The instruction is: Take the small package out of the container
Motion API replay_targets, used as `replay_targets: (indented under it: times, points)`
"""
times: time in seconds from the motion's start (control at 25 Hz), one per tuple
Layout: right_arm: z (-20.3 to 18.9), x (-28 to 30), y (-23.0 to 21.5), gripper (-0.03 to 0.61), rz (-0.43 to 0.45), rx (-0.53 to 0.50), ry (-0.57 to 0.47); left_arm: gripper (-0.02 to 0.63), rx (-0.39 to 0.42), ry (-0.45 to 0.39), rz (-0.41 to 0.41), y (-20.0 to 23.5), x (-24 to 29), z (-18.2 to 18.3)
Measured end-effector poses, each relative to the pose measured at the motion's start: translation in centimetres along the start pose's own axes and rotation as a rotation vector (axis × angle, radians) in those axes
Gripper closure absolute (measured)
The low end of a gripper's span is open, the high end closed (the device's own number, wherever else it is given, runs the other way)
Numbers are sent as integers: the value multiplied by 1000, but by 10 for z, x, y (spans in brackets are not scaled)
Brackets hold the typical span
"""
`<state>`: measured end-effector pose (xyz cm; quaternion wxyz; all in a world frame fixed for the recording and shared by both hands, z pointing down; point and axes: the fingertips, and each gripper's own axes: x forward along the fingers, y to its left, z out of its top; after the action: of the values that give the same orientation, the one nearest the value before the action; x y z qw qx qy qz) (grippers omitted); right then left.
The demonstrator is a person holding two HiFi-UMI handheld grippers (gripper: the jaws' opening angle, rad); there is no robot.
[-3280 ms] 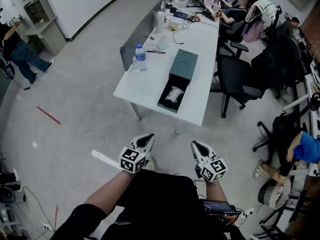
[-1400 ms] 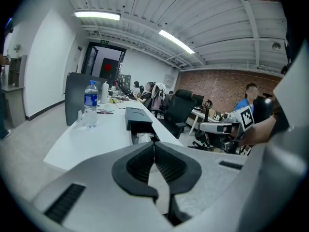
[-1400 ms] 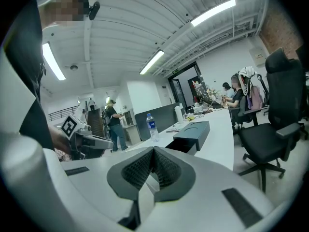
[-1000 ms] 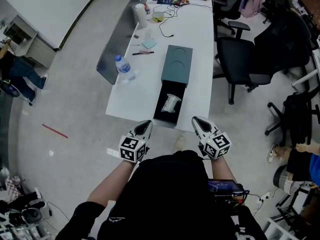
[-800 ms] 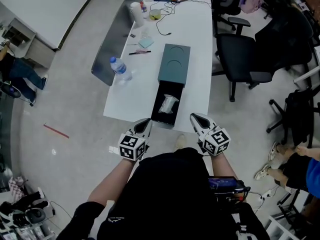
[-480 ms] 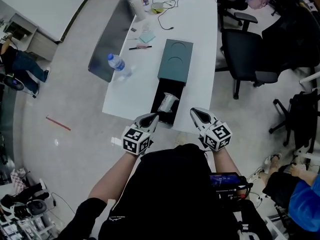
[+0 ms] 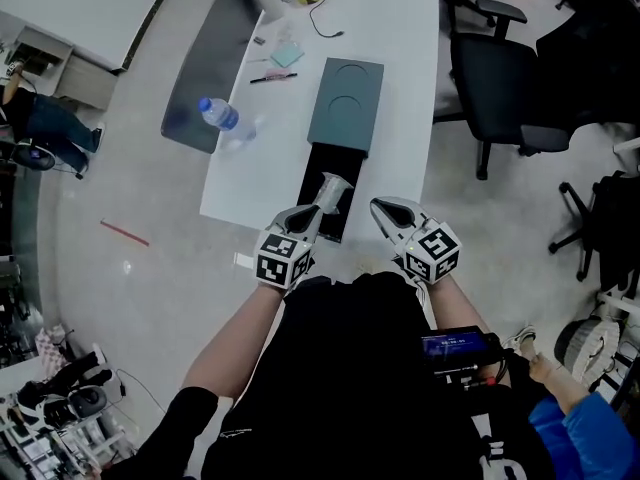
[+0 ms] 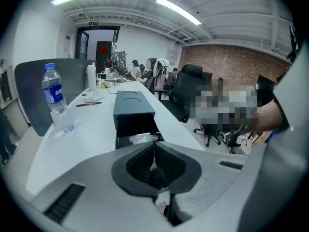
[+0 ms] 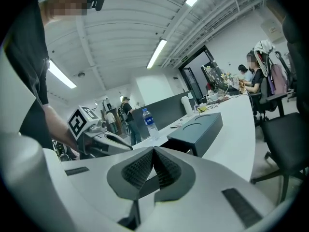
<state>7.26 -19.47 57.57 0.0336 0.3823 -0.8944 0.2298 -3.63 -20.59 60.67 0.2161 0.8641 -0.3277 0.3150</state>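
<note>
Teal container [image 7: 346,106] holds the small package [image 7: 334,190]; left gripper [image 7: 311,214] and right gripper [image 7: 384,210] have fingers closed, empty.

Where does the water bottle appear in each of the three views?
Head view: the water bottle is in the upper left, left of the dark container.
Left gripper view: the bottle stands upright at the far left, again left of the container.
Right gripper view: the bottle is small, near the centre, just left of the container.
Shared landmark: the dark container; the bottle is on its left in every view.
</note>
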Motion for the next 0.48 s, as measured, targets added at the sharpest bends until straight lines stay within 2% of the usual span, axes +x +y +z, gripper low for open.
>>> replay_targets:
  times: [0.48]
  points:
    - [3,4,-16,552,9,18,-2,597,17,154,10,6,37,-8]
